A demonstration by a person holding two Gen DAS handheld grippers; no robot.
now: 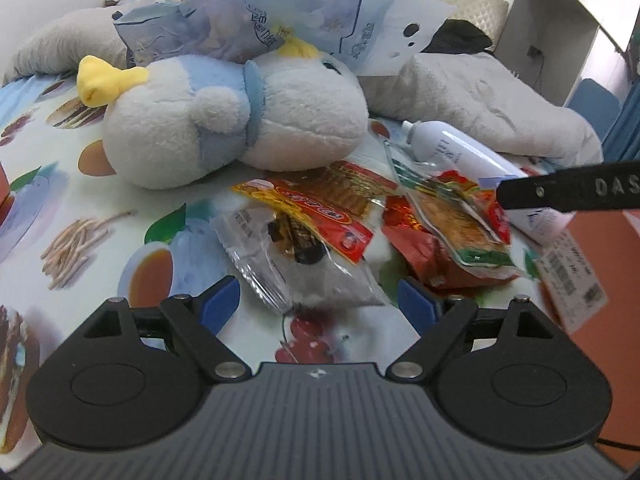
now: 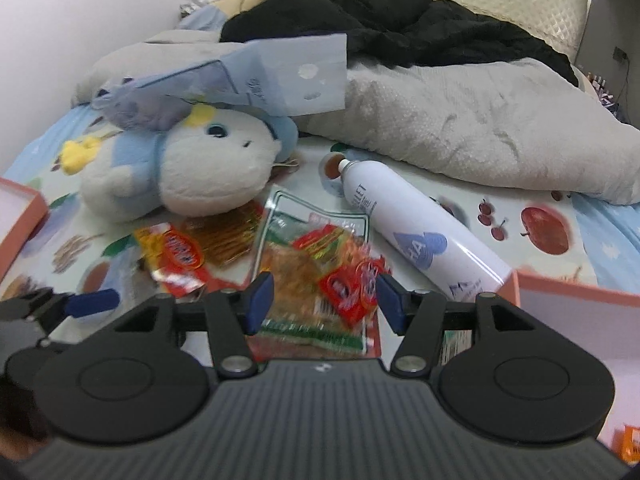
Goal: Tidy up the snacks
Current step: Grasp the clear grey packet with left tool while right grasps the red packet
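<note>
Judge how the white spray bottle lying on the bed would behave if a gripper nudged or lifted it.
The white spray bottle lies on its side on the printed sheet, so its round body would probably roll when nudged. Its glossy shell looks rigid but possibly slippery between pads. The soft bedding under it may damp any rolling; its weight cannot be judged.

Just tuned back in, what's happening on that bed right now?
A person holds two grippers over a pile of snack packets on the fruit-printed bedsheet. The left gripper is open above a clear-and-grey packet with a dark snack inside. The right gripper is open over a clear green-edged packet of orange-brown snack with small red packets on it. Neither grips anything. A white and blue plush toy and a white spray can lie beside the pile.
</note>
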